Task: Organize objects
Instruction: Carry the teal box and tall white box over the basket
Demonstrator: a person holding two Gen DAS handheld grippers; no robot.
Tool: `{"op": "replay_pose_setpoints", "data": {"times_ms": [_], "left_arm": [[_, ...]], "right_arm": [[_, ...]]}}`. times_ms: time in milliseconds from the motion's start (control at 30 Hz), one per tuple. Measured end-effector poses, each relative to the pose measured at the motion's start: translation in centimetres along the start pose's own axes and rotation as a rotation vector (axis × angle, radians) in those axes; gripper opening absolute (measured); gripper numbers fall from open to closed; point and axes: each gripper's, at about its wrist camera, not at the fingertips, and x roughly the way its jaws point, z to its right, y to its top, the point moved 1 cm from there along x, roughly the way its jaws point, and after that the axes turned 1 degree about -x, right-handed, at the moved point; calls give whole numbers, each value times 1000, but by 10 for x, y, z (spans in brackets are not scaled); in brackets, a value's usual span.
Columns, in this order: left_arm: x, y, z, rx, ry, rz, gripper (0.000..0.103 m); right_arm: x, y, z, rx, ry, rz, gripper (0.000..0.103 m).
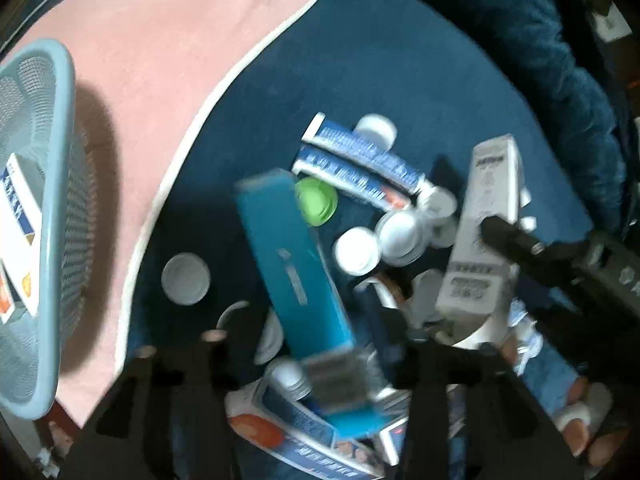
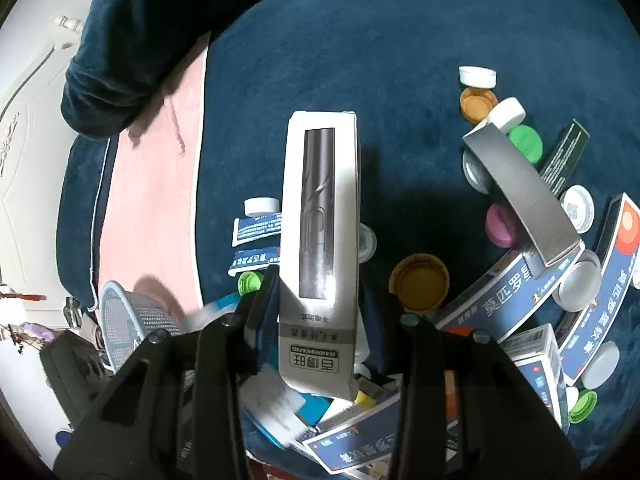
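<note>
The left gripper (image 1: 308, 344) clamps a teal box (image 1: 294, 264) above the cluttered navy blanket (image 1: 360, 60), while the right gripper (image 2: 320, 312) pinches a tall white shaver box (image 2: 320, 240). Beneath them lie 2 blue-and-white medicine boxes (image 1: 360, 168) among loose bottle caps (image 1: 186, 278); a light-blue mesh basket (image 1: 48, 240) sits at the pink towel's (image 1: 160, 60) left edge.
</note>
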Motion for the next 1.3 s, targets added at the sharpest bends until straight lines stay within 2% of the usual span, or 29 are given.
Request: {"op": "replay_pose_setpoints", "data": {"times_ms": [67,100,133,200,467,733,900,1000,1167,1300], "left_arm": [[-1,-1,0,11,5,7,56],[-3,0,-1,17,3,24,39],[-4,2,-4,13,6,34,32],[-10,4,-8,11,7,54,29],[-45,2,-18,58,25,140,29],[-93,8,-28,50,64,256,29],[-130,11,-65,1,118,340,29],[-148,10,-101,-52,143,367,29],[-154,9,-150,-153,170,373,29],[-145,0,-192,-232,188,345,29]], "right_arm": [[0,1,0,-6,1,-2,39],[0,2,-1,-11,-1,-1,39],[1,2,-1,-16,-2,-1,39],[-1,1,-2,-19,1,-4,39],[-13,-6,-14,-58,28,12,39],[-14,-18,-51,-135,75,12,39],[-7,-32,-84,-208,106,-9,39],[1,-44,-111,-275,136,-29,39],[13,-66,-157,-384,184,-56,39],[26,-82,-187,-450,213,-84,39]]}}
